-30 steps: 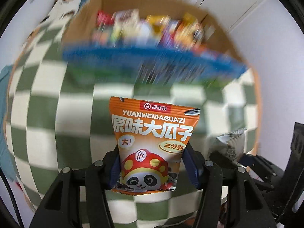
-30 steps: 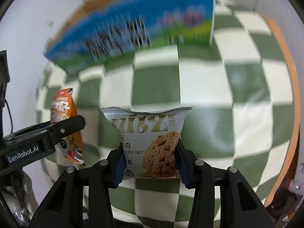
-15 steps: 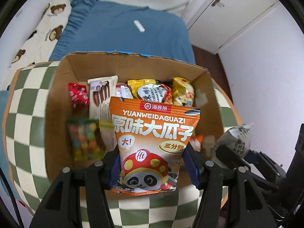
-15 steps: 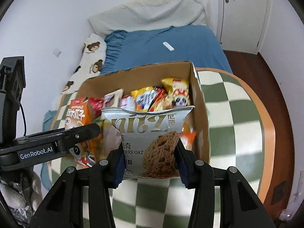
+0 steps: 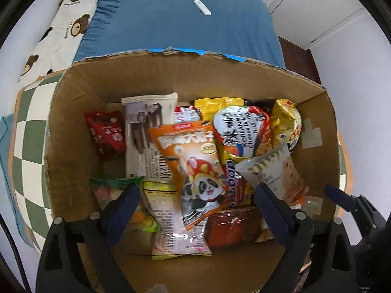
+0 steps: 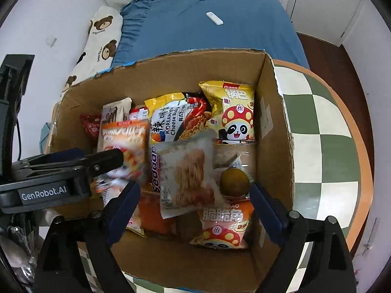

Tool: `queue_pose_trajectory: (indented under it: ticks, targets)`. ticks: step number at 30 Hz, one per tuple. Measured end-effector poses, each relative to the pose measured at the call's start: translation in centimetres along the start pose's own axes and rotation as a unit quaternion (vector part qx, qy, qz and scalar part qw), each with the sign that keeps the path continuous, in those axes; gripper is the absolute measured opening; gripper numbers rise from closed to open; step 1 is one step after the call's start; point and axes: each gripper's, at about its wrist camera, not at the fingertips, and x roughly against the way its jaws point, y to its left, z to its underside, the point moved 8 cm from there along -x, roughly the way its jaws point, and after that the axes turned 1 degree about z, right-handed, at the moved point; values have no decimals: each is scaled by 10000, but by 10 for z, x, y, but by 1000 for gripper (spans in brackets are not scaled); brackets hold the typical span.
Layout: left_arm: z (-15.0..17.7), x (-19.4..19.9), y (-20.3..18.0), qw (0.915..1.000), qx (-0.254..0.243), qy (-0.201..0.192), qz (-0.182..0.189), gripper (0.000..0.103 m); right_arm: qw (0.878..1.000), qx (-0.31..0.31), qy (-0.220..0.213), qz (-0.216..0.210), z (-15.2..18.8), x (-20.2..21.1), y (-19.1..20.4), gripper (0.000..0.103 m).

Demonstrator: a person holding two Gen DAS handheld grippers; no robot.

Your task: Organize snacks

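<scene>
We see the bear-print pillow (image 5: 61, 24) at far left, with the blue bed (image 5: 180, 19) beside it and a small white remote (image 5: 202, 7) lying on the sheet. In front of the bed stands the cardboard box (image 5: 73, 127) on the checkered counter (image 6: 325, 127), and it is full of snacks. Inside, from the left, lie a red packet (image 5: 106, 131), a white wafer pack (image 5: 144, 131), the orange panda bag (image 5: 195, 168), a yellow noodle packet (image 5: 240, 131) and a gold panda bag (image 6: 235, 112) against the right wall. Our left gripper (image 5: 198, 210) has just opened its fingers, which stand wide apart; the orange panda bag sits loose and blurred between them, touching neither pad. Our right gripper (image 6: 195, 210) has likewise just spread its fingers, and the white cookie packet (image 6: 188, 173) lies free between them, tilted over the other snacks in the box's middle. A round brownish snack (image 6: 234, 180) sits just beside it.
</scene>
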Motion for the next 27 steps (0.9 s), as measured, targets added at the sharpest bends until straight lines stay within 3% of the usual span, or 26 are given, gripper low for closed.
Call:
queue_pose_trajectory:
  ticks: [5, 16, 21, 27]
  targets:
    - [9, 7, 10, 9997, 39, -116, -188, 96, 9998, -68, 77, 184, 1, -11, -9, 95]
    - [36, 28, 23, 9980, 47, -401, -478, 96, 9991, -133, -79, 407, 22, 9, -16, 96]
    - [48, 55, 28, 9956, 88, -740, -561, 96, 9986, -57, -302, 438, 33, 30, -12, 96]
    - [71, 98, 30, 9871, 59, -1386, -805, 96, 9957, -17, -786, 492, 57, 67, -8, 98]
